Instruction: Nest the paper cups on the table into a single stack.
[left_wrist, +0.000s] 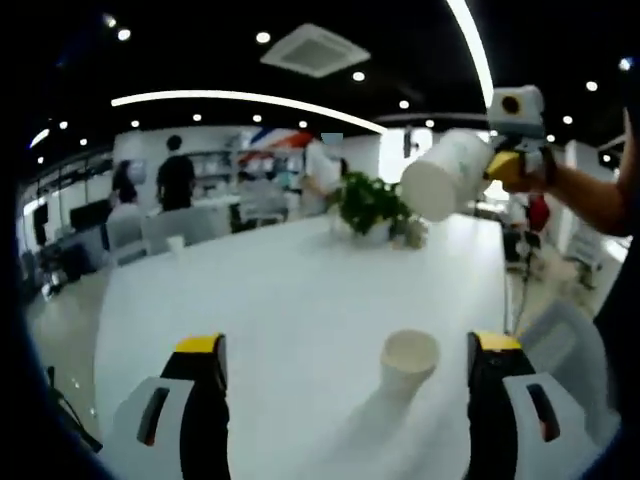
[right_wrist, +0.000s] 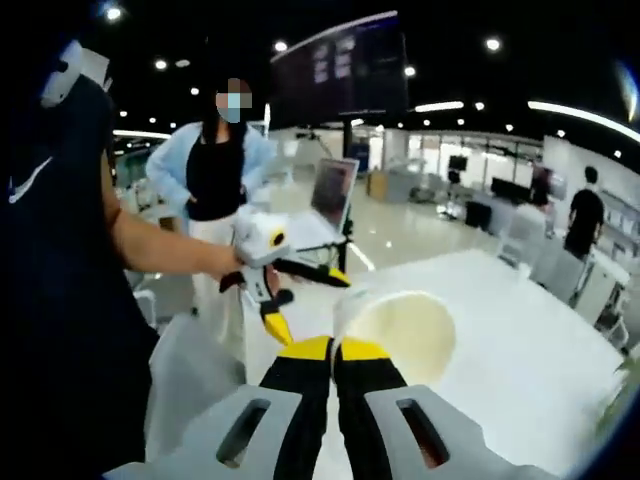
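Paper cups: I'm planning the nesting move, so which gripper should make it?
Right, probably. The right gripper is shut on a paper cup, lifted above the table. The left gripper is open, its fingers either side of the standing cup, which can receive it.

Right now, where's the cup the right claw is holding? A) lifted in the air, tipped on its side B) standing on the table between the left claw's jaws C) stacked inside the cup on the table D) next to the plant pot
A: in the left gripper view the right claw grips a paper cup up in the air, tipped sideways, above the table; a second cup stands upright on the table between the left claw's open jaws.
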